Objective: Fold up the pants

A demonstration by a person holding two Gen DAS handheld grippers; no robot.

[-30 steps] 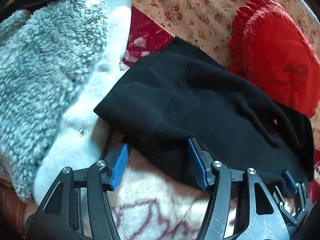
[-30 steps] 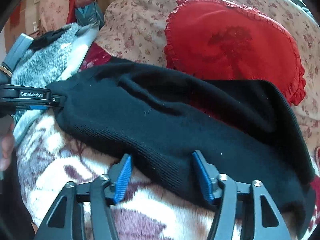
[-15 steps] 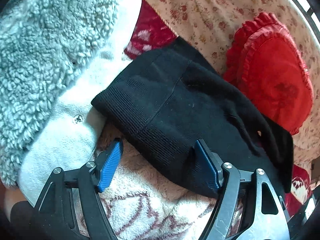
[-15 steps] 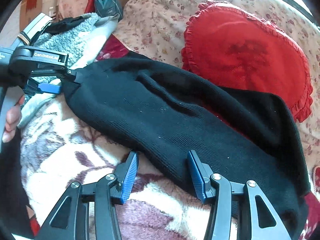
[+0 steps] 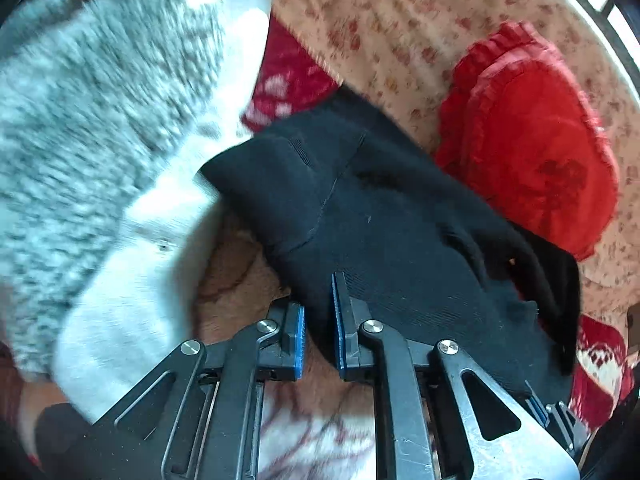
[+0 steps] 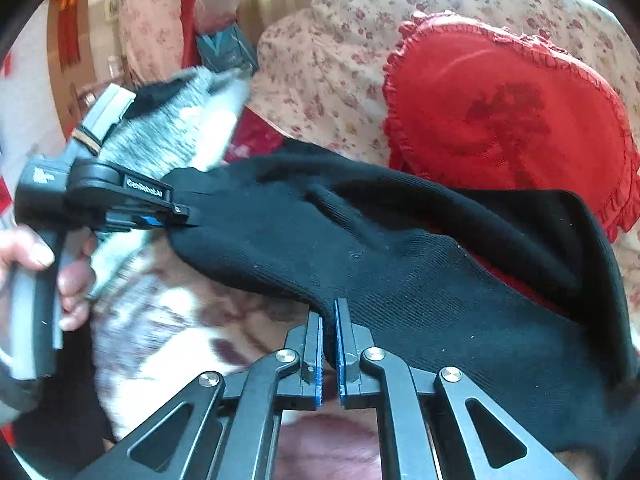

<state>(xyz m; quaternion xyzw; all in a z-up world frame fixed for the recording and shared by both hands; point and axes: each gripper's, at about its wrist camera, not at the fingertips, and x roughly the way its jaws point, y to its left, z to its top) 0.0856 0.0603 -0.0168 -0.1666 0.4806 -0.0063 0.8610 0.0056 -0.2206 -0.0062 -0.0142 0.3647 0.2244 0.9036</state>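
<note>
Left wrist view is showing us the left gripper (image 5: 319, 322) with its blue pads having just been closing, now pinched on the near edge of the black pants (image 5: 400, 232), a fold of knit caught between them. We are seeing the pants lying across the patterned fleece blanket (image 5: 320, 436), their far side resting against the red heart-shaped cushion (image 5: 536, 152) on the floral cover (image 5: 380, 20), while one corner is touching the grey fleece garment (image 5: 88, 120) toward the blanket's left edge. From the right wrist view, we are holding the right gripper (image 6: 328, 344) likewise just closed and clamped on the near hem of the pants (image 6: 400, 248), further along the same edge. We are also seeing the left gripper (image 6: 182, 214) biting the pants' left end, with a hand (image 6: 52, 264) wrapping its handle.
</note>
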